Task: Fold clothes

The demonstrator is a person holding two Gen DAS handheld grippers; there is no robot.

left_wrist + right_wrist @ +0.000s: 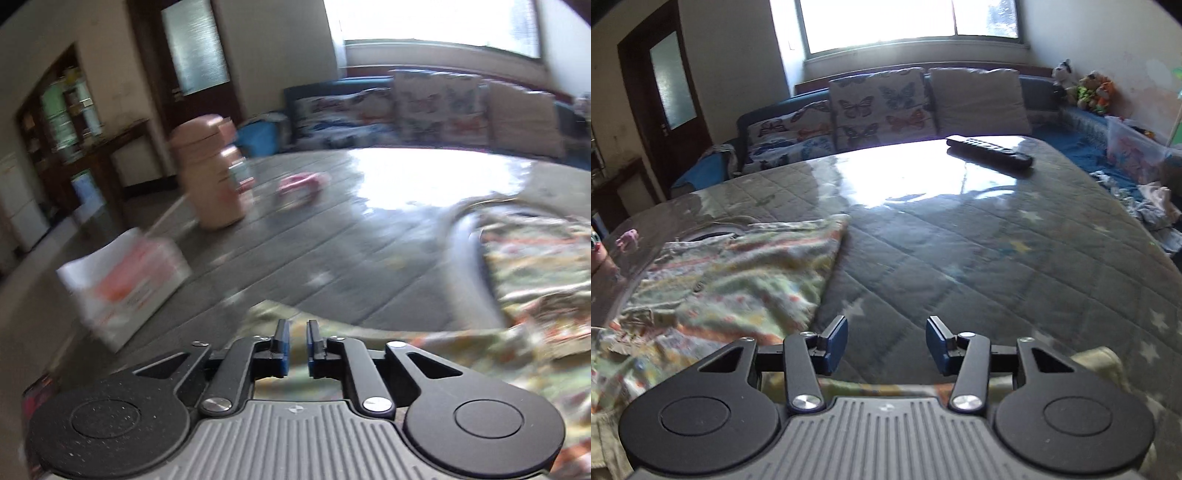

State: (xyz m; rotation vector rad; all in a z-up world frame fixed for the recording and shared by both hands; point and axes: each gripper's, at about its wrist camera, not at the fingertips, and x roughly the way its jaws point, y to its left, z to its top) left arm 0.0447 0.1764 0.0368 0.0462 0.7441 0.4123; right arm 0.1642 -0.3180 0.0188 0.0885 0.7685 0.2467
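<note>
A patterned green, yellow and orange garment (738,280) lies on the glossy table over a grey quilted cover (960,240), left of centre in the right wrist view. It also shows in the left wrist view (535,273), blurred, at the right and under the gripper. My left gripper (296,341) has its blue pads a narrow gap apart, with the garment's edge (273,314) just past the tips; I cannot tell if cloth sits between them. My right gripper (886,341) is open and empty, over the table just right of the garment's edge.
A black remote control (990,151) lies at the table's far side. A pink canister (212,170), a small pink object (301,186) and a white-and-orange box (125,280) stand on the left part. A sofa with butterfly cushions (879,107) runs behind.
</note>
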